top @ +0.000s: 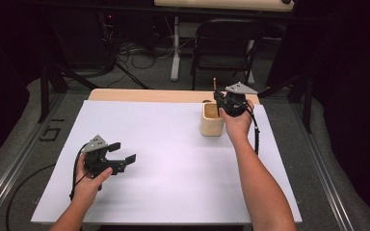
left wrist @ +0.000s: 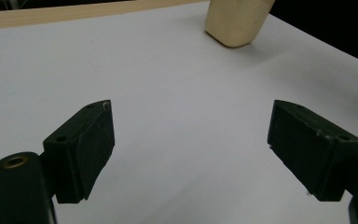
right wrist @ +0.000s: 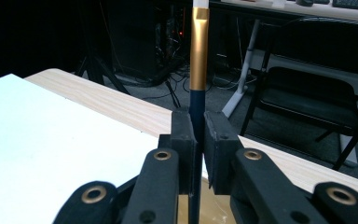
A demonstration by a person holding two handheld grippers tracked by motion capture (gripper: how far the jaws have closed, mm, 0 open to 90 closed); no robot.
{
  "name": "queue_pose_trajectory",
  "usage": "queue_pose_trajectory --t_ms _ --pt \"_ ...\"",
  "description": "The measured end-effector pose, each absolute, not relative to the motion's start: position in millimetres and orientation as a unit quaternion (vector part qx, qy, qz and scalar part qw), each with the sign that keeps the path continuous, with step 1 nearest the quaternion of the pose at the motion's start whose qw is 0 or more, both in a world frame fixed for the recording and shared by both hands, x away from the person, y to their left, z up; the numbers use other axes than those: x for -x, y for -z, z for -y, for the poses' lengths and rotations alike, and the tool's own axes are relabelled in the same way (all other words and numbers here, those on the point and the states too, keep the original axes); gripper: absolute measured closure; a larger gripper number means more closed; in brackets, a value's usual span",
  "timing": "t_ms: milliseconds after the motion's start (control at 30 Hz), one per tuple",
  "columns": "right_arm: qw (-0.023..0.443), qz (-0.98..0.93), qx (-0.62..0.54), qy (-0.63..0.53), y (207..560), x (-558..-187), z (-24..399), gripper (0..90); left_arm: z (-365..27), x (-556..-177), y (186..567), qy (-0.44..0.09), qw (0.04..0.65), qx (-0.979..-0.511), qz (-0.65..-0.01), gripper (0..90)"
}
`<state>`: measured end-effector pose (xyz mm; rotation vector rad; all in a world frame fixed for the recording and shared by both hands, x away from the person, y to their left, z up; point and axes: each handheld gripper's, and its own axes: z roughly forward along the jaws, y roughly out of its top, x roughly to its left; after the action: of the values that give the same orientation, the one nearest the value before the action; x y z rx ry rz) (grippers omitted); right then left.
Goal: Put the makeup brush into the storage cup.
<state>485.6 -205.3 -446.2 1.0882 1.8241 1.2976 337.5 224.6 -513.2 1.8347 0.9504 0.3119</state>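
- A pen is clamped upright in the right gripper above the wooden holder.
- The left gripper is held with jaws spread, empty.
- A straight lowering into the holder is probably called for next.

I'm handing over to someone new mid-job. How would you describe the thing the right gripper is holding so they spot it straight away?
Start at the white sheet covering the table and go to its far right, where a pale wooden cup stands. The right gripper hovers just over that cup, shut on a thin upright brush handle. It is the one slim stick there: dark at the bottom, then a gold band, then white on top.
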Motion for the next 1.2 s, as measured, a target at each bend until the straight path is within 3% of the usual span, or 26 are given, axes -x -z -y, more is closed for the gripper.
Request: queue_pose_trajectory --t_ms 1200 --pt "0.315 -0.722 -0.409 -0.461 475.8 -480.3 201.2 83.4 -223.2 -337.5 514.5 -0.127 0.500 -0.761 -0.393 15.5"
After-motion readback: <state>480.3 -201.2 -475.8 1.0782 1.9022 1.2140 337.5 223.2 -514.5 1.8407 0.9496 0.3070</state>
